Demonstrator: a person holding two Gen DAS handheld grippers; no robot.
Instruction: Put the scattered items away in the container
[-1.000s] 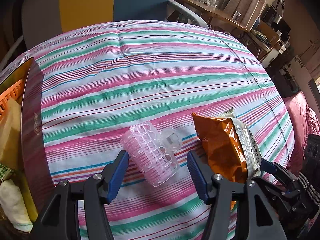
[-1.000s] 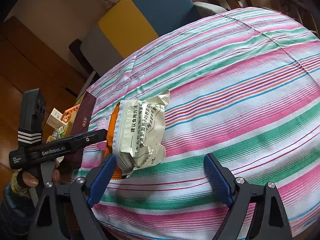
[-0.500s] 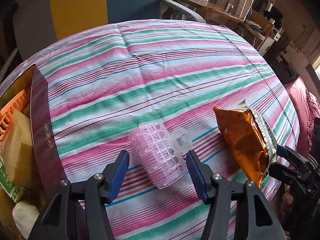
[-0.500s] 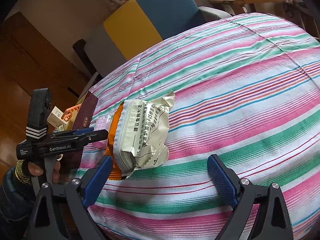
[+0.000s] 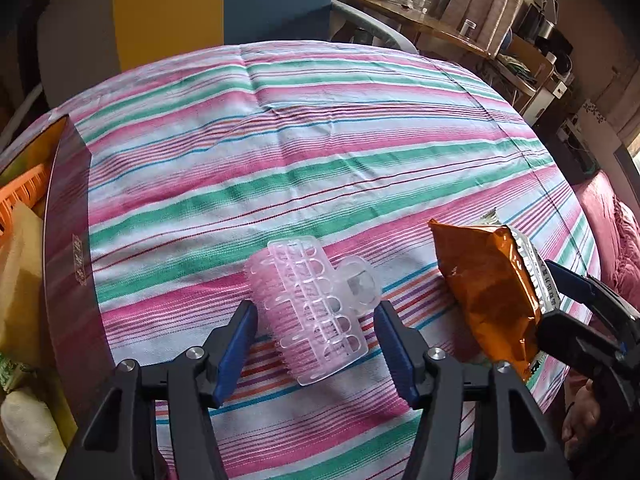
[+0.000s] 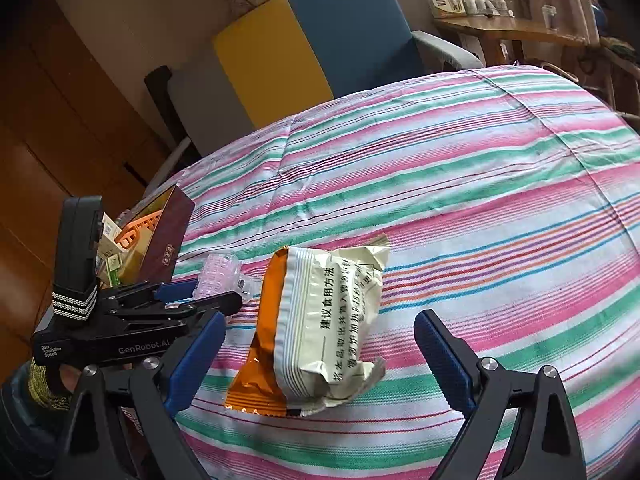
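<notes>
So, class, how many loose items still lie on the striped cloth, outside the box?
2: a pink hair clip between the left gripper's closing jaws, and a snack packet before the open right gripper.

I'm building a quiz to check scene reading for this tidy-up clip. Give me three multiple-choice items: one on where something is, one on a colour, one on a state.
1. Where does the pink hair clip lie?
A. on the striped cloth, between the left gripper's fingers
B. inside the box
C. on top of the snack packet

2. What colour is the snack packet's side edge?
A. blue
B. orange
C. black

3. How does the right gripper stand?
A. clamped on the packet
B. open, fingers apart from the packet
C. shut on nothing

Answers: 1 A, the clip rests on the cloth with the left gripper closing around it, pads not yet pressing. 2 B, an orange band runs beside the cream face. 3 B, cloth shows between each pad and the packet.
</notes>
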